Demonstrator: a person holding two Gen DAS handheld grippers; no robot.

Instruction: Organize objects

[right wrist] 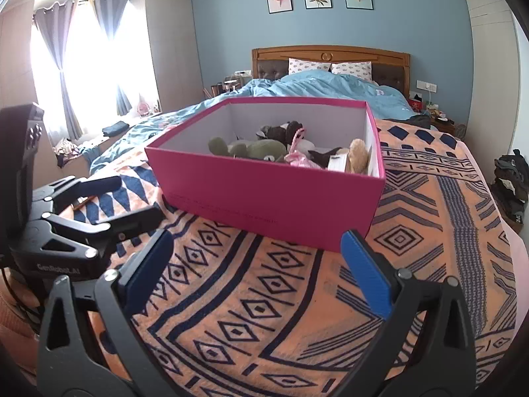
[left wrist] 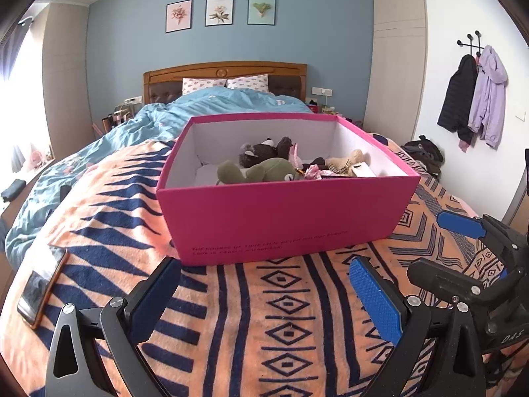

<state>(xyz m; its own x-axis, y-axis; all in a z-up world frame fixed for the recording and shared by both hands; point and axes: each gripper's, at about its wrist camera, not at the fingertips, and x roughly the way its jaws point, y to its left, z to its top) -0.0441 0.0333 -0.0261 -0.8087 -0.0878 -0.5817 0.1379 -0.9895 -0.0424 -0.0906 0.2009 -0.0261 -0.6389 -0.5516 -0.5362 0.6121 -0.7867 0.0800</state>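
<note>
Home bedroom: bed [left wrist: 99, 198] with wooden headboard [left wrist: 224, 69] ahead of gripper, pillows [left wrist: 224, 83], framed prints [left wrist: 220, 10], curtained window [right wrist: 79, 49], hung jackets [left wrist: 476, 96].

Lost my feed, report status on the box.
Both tools open, left and right, empty. Pink box on blanket, plush toys inside. Phone left of it, nothing blocking.

Left tongs [left wrist: 264, 284] and right tongs [right wrist: 256, 251] gape wide, empty.
</note>
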